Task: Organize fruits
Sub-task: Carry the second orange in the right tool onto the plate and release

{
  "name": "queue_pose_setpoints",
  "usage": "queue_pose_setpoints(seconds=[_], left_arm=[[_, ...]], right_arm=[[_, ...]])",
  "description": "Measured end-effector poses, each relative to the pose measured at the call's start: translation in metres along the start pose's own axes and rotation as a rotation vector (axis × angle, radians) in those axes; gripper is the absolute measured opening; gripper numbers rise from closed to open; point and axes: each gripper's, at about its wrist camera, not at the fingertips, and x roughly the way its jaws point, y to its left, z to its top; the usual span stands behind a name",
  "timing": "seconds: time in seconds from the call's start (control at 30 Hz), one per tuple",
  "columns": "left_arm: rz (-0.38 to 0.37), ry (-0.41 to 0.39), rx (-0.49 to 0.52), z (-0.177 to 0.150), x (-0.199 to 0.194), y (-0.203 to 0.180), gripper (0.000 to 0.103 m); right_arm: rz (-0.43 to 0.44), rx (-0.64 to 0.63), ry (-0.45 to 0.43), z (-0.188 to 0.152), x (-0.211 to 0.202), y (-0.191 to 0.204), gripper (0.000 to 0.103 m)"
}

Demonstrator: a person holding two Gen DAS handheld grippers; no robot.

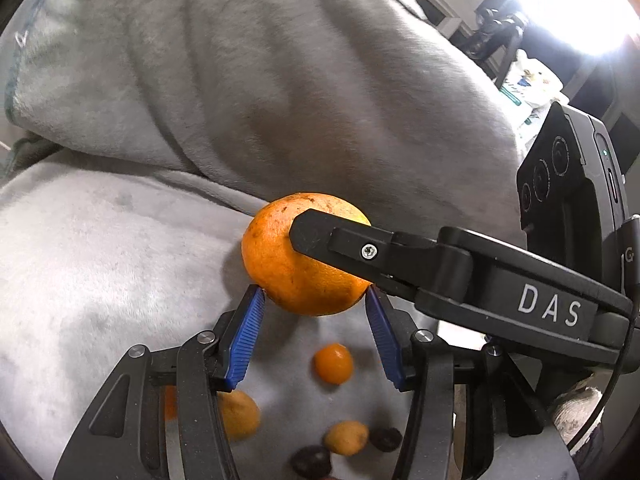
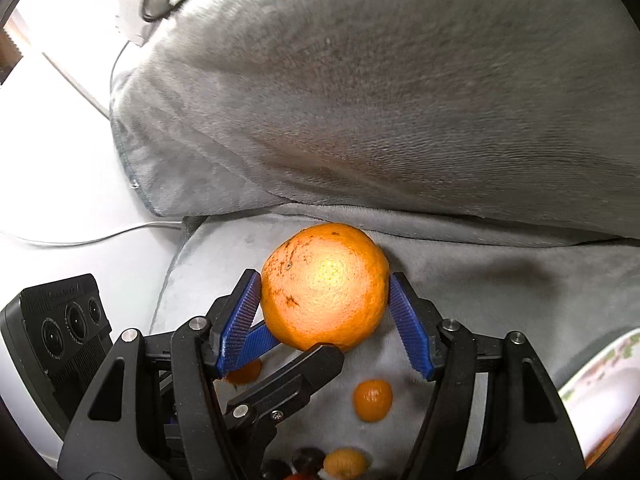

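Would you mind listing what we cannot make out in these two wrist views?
- Left wrist view: the orange is partly covered by the right gripper finger; whether the left gripper pads press it is unclear.
- Left wrist view: two dark fruits are cut by the bottom edge; kind unclear.
- Right wrist view: the patterned plate is cut by the right edge; contents unclear.
- Left wrist view: window glare washes out the room.

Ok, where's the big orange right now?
The big orange sits mid-frame in both wrist views, clamped by the right gripper and the left gripper, above the grey cushion and the small fruits.
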Motion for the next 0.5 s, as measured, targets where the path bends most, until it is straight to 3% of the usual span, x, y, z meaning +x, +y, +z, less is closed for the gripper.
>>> queue_pose_setpoints(seconds=[0.5], left_arm=[[0.018,-0.081,0.107,-0.027,-0.040,-0.065,0.052]], right_arm=[[0.059,-0.046,-0.101,-0.042,-0.081,0.012,0.068]])
